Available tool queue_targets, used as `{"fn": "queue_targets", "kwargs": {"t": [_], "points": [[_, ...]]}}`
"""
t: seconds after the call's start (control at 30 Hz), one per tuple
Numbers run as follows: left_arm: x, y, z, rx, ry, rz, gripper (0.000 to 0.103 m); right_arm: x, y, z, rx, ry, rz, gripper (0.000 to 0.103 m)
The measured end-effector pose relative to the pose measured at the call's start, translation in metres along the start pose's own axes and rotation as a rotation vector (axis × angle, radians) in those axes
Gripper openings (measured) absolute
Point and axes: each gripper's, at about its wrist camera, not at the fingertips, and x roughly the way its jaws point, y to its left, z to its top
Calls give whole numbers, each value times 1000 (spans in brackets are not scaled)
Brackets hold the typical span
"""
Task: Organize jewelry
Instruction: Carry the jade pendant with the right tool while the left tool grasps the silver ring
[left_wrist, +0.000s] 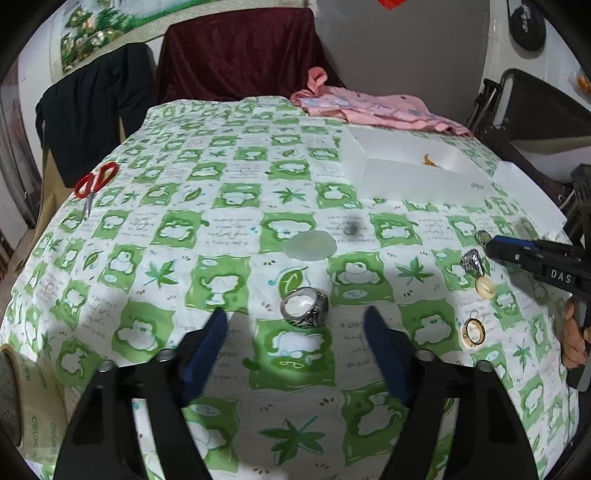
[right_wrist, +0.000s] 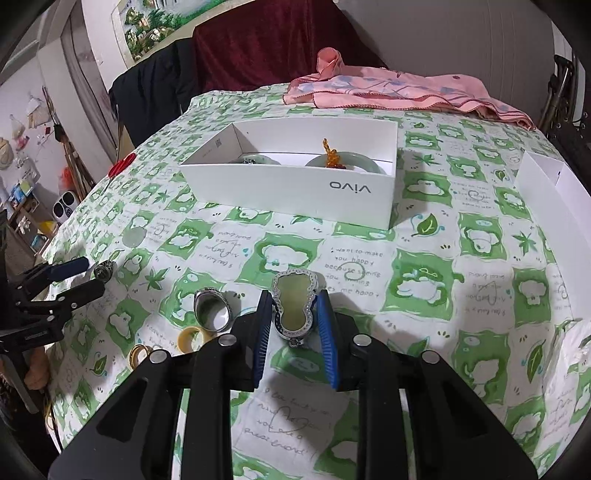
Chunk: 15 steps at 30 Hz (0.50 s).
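Note:
My right gripper (right_wrist: 294, 300) is shut on a gourd-shaped pendant (right_wrist: 295, 314) with a silver studded rim and a pale yellow stone, held just above the cloth. My left gripper (left_wrist: 295, 319) stands open. A chunky silver ring (left_wrist: 304, 307) lies on the cloth between its fingertips, with gaps on both sides. Left of the pendant sit another silver ring (right_wrist: 212, 312), a cream ring (right_wrist: 190, 338) and a gold ring (right_wrist: 138, 356). A pale jade disc (left_wrist: 310, 245) lies farther out. The open white box (right_wrist: 295, 192) holds jade bangles and an amber charm (right_wrist: 328, 151).
The table carries a green-and-white patterned cloth (left_wrist: 221, 229). Red-handled scissors (left_wrist: 94, 184) lie at its far left edge. A pink cloth (right_wrist: 388, 90) is bunched at the back. A second white box part (right_wrist: 546, 199) stands at the right, and a tape roll (left_wrist: 22, 398) at the near left.

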Motion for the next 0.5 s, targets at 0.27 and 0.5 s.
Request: {"fn": "queue_targets", "kwargs": {"t": [0.27,0.5], "points": [[10,-3,6,12,20,26,39,0,-1,0,2,1,3,24],[6,-3,5,10,2,0,29,0,-1,0,3,0,4,24]]}}
